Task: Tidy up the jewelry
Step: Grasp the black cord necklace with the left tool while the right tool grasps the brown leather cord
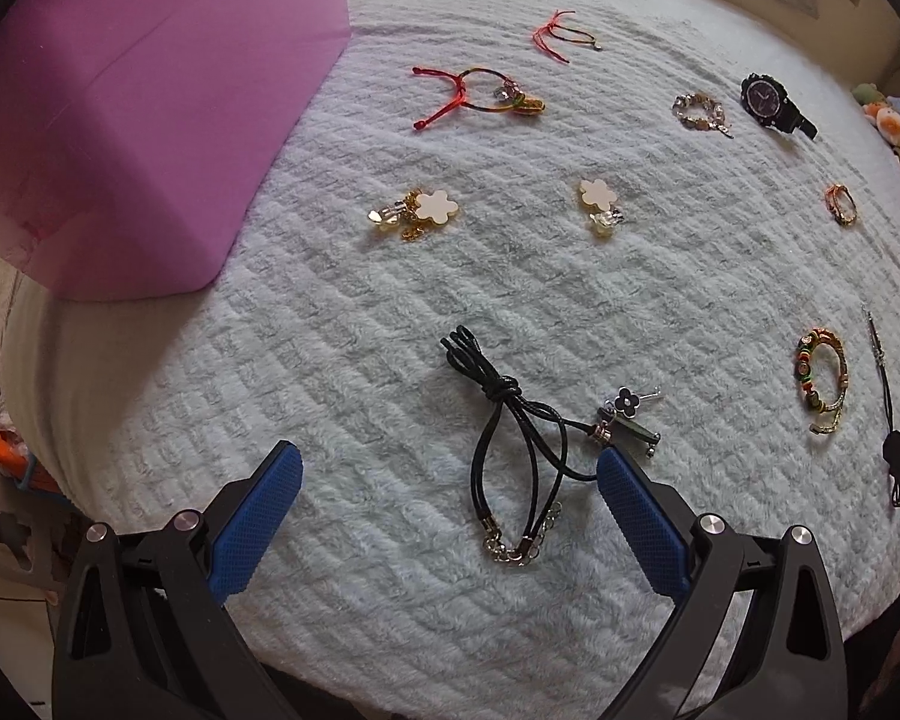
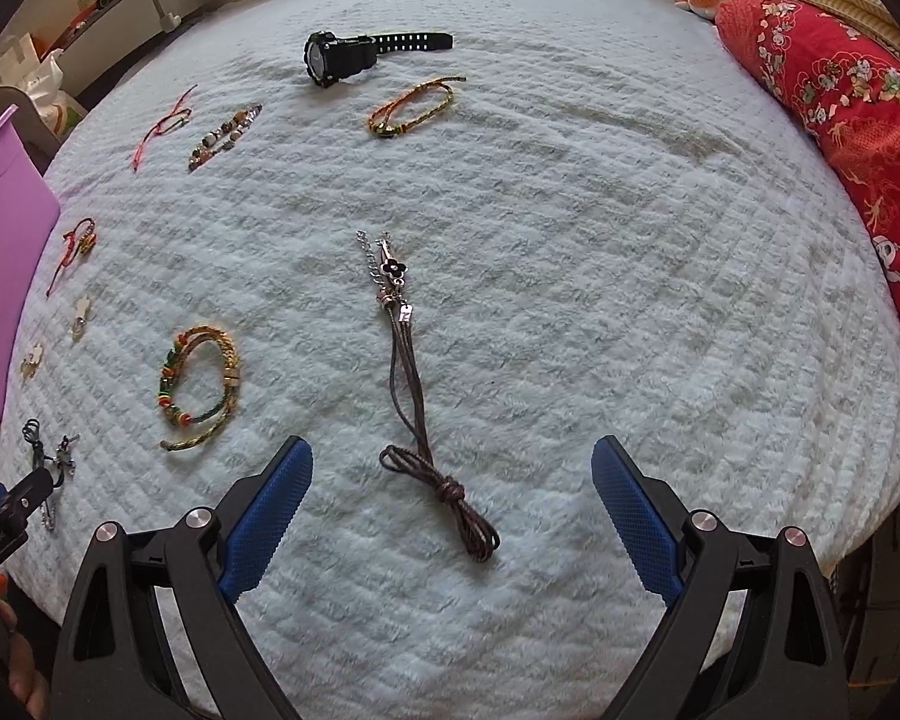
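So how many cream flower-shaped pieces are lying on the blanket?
2. One cream flower piece lies near the purple box; the other cream flower piece is to its right, mid-blanket. None looks hidden.

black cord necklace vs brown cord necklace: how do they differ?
The black cord necklace lies between the left gripper's open fingers, loops splayed. The brown cord necklace lies between the right gripper's open fingers, drawn out in a long line. The black one's knot sits away from the gripper, its clasp chain near; the brown one's knot sits near, its chain far. Both are knotted, carry a black flower charm, and rest on the pale blanket.
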The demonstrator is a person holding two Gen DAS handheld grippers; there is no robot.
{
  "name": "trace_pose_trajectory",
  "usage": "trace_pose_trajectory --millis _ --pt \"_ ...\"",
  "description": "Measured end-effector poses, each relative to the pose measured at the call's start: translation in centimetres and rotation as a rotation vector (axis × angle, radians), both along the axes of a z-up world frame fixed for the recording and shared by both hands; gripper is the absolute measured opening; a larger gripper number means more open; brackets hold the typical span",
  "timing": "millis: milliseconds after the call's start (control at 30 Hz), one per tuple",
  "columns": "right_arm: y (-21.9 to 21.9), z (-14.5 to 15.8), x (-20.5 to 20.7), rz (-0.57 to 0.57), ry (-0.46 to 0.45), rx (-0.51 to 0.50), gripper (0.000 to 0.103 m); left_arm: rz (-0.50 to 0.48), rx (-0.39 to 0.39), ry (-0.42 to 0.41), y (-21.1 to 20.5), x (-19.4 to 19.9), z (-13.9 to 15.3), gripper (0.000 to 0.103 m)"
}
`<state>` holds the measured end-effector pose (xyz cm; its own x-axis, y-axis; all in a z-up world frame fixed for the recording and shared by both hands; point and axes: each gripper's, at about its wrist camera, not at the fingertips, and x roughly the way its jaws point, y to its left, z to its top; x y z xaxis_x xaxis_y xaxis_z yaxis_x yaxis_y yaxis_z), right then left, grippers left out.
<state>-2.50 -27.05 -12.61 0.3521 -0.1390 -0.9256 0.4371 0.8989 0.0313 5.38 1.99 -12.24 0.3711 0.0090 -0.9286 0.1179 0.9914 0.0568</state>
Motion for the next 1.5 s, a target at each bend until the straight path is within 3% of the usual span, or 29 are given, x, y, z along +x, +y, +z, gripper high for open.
trace_pose_trajectory --millis 267,700,800,833,933,1000,1033,1100,1200,1233,1333,1500 --pt "-0.3 -1.8 0.1 0.018 0.031 -0.015 0.09 0.021 -0.011 0.02 -0.2 0.9 -1.2 0.098" --pt "0.2 -2.2 -0.8 0.038 -0.033 -0.075 0.094 0.029 -0.051 -0.02 0.4 0.1 -1.7 0.097" --pt "0.4 -2.0 -1.1 0.035 -0.042 -0.07 0.093 0.033 -0.049 -0.034 0.2 -0.4 -1.2 0.085" --pt "0.4 -1.9 -1.2 0.034 -0.044 -0.066 0.092 0.028 -0.047 -0.041 0.2 -0.6 -0.9 0.077" --pt "0.5 -1.7 -1.5 0.038 -0.055 -0.058 0.084 0.016 -0.032 -0.048 -0.1 -0.5 -0.5 0.069" --pt "0.7 -1.5 -1.7 0.041 -0.063 -0.063 0.077 0.012 -0.025 -0.057 -0.3 -0.8 -0.4 0.057" --pt "0.8 -1.4 -1.9 0.043 -0.066 -0.063 0.07 0.003 -0.021 -0.061 -0.6 -0.9 -0.3 0.047" --pt "1.1 -1.2 -2.0 0.057 -0.073 -0.061 0.061 -0.01 0.013 -0.065 -1.4 -1.0 -0.2 0.042" --pt "2.0 -0.9 -1.9 0.094 -0.077 -0.068 0.042 -0.018 0.004 -0.062 -1.5 -0.7 -0.1 0.029" --pt "2.3 -0.8 -1.8 0.109 -0.081 -0.052 0.027 -0.022 -0.001 -0.061 -1.6 -0.6 0.0 0.023" --pt "3.0 -0.6 -1.6 0.122 -0.074 -0.075 0.01 -0.024 -0.002 -0.063 -1.8 -0.6 0.1 0.019" --pt "2.3 0.2 -2.1 0.106 -0.101 -0.034 0.01 -0.011 -0.026 -0.057 -1.1 -0.1 0.2 0.009"
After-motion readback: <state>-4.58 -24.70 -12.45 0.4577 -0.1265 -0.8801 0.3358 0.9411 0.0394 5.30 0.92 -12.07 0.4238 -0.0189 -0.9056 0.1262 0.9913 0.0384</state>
